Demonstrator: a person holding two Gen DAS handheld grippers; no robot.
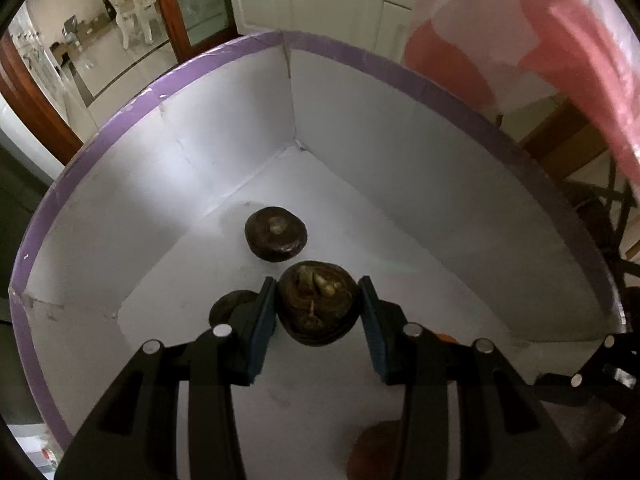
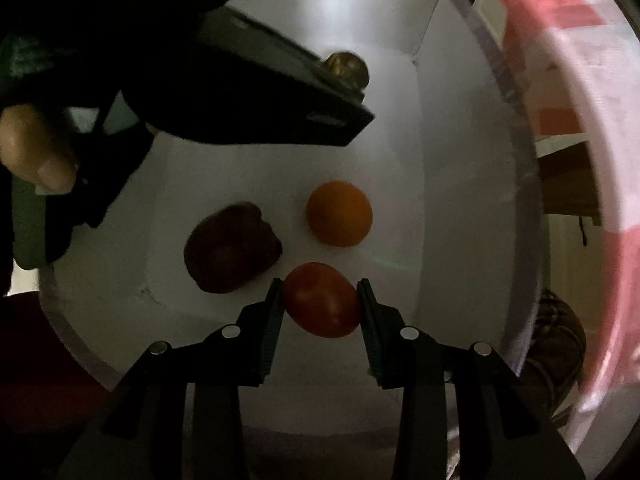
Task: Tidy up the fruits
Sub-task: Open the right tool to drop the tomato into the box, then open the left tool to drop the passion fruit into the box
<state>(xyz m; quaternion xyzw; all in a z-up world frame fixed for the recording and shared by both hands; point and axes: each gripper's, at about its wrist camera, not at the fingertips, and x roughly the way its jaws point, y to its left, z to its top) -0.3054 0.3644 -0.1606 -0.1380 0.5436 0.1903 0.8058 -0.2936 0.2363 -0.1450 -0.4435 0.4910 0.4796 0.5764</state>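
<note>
Both grippers reach into a white box with a purple rim [image 1: 224, 50]. My left gripper [image 1: 318, 300] is shut on a dark brown mangosteen [image 1: 318, 306] just above the box floor. A second mangosteen [image 1: 276, 233] lies beyond it and a third [image 1: 228, 306] shows behind the left finger. In the right wrist view my right gripper [image 2: 320, 304] is shut on a red tomato [image 2: 322, 306] low in the same box [image 2: 496, 80]. An orange [image 2: 339, 214] and a dark red fruit [image 2: 232, 252] lie on the floor just beyond it.
The left gripper's black body [image 2: 280, 92] and the hand holding it [image 2: 36, 148] cross the upper left of the right wrist view. A pink and white cloth [image 2: 580, 100] lies right of the box. A wooden door frame [image 1: 168, 4] stands behind.
</note>
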